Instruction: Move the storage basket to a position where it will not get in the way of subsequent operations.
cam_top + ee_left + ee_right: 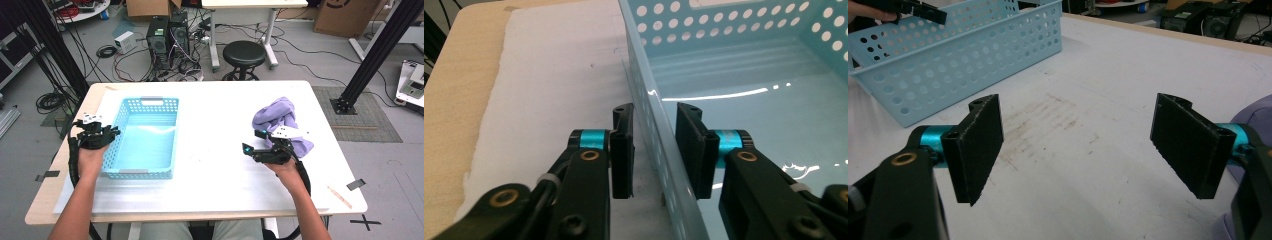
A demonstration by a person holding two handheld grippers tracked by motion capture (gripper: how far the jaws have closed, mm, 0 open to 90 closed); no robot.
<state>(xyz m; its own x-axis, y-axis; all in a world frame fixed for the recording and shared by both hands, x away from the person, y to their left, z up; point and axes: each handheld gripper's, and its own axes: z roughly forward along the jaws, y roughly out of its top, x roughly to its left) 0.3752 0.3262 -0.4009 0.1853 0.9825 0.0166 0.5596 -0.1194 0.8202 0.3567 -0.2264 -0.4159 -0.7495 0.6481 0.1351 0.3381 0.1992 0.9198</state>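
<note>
While the left gripper [654,150] straddles the near-left wall of the blue basket [131,173], its fingers [623,155] are not pressed home: one pad sits outside the wall, the other inside, and a sliver of gap shows on each side in the left gripper view. So the wall is between the fingers but not clamped.

The right gripper [1083,145] stands with its fingers [979,145] wide apart, nothing between them but the bare white table [225,115]. The purple cloth [280,120] lies bunched just beyond and to the outside of the right-hand finger, touching or nearly touching that gripper's body.

Risks, as I judge them:
- A pull on the basket before the pads bite would let the thin wall slip out, or shove the basket sideways across the table.
- The grip is near one corner of a light, empty basket; a lift from there would likely tilt or swing it.
- The perforated plastic wall may flex under the pads, weakening the hold.
- The right fingers point at the table, not the cloth; closing here catches nothing, or a loose fold only.
- Cloth taken by one fold could drape and snag on the basket rim.
</note>
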